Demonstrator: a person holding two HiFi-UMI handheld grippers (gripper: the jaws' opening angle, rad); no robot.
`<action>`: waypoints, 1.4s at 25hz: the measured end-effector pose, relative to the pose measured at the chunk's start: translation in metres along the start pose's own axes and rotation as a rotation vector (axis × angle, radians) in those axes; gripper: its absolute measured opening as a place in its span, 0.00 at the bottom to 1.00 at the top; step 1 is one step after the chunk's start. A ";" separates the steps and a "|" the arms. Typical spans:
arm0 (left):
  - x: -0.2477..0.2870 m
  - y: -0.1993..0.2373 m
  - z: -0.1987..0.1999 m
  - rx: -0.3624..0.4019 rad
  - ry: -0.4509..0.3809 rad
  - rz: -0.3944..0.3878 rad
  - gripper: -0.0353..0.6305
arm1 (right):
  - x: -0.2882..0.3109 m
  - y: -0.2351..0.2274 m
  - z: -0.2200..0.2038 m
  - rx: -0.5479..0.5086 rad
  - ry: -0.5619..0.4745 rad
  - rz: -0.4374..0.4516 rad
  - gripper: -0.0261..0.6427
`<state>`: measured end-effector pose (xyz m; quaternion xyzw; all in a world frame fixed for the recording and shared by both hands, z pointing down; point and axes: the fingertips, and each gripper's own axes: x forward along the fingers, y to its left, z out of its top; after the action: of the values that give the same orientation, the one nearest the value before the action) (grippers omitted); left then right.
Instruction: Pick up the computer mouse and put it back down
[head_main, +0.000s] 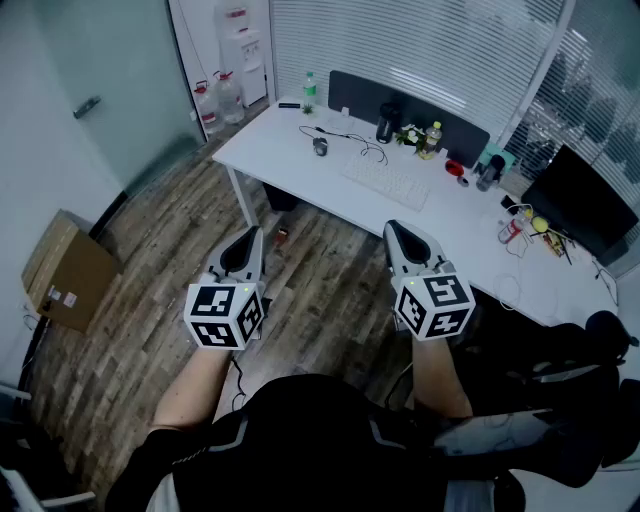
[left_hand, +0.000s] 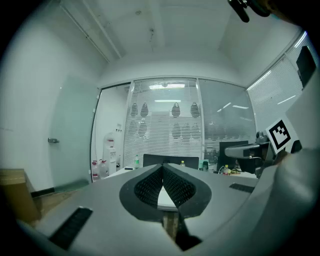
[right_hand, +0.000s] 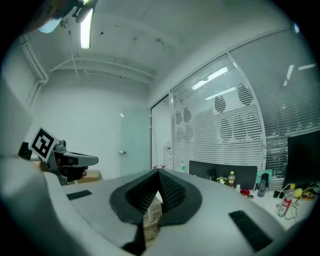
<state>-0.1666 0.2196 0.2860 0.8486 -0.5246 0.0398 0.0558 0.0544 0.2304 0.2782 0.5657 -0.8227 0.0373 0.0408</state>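
The dark computer mouse (head_main: 320, 146) lies on the white desk (head_main: 275, 145), near its far left part, with its cable trailing right toward a white keyboard (head_main: 385, 184). Both grippers hover over the wooden floor, well short of the desk and far from the mouse. My left gripper (head_main: 250, 234) (left_hand: 162, 166) is shut with nothing between its pads. My right gripper (head_main: 392, 227) (right_hand: 156, 173) is also shut and empty. Each points roughly level toward the desk. I cannot make out the mouse in either gripper view.
A cardboard box (head_main: 63, 270) sits on the floor at left by a glass door (head_main: 100, 95). A water dispenser (head_main: 243, 50) and jugs (head_main: 222, 100) stand in the far corner. Bottles, cups, a dark screen (head_main: 405, 103) and a monitor (head_main: 582, 205) crowd the desk; a black chair (head_main: 560, 370) stands at right.
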 end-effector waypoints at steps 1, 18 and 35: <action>0.000 0.002 0.001 0.001 -0.002 0.000 0.10 | 0.001 -0.001 0.002 -0.001 -0.003 -0.005 0.04; 0.007 0.010 -0.003 -0.032 -0.007 -0.022 0.10 | 0.008 0.001 0.009 -0.001 -0.019 -0.002 0.04; -0.004 0.026 0.000 0.011 -0.031 -0.047 0.45 | 0.009 0.023 0.016 0.011 -0.060 0.035 0.52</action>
<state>-0.1920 0.2118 0.2871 0.8616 -0.5050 0.0286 0.0438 0.0293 0.2282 0.2626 0.5525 -0.8330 0.0255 0.0121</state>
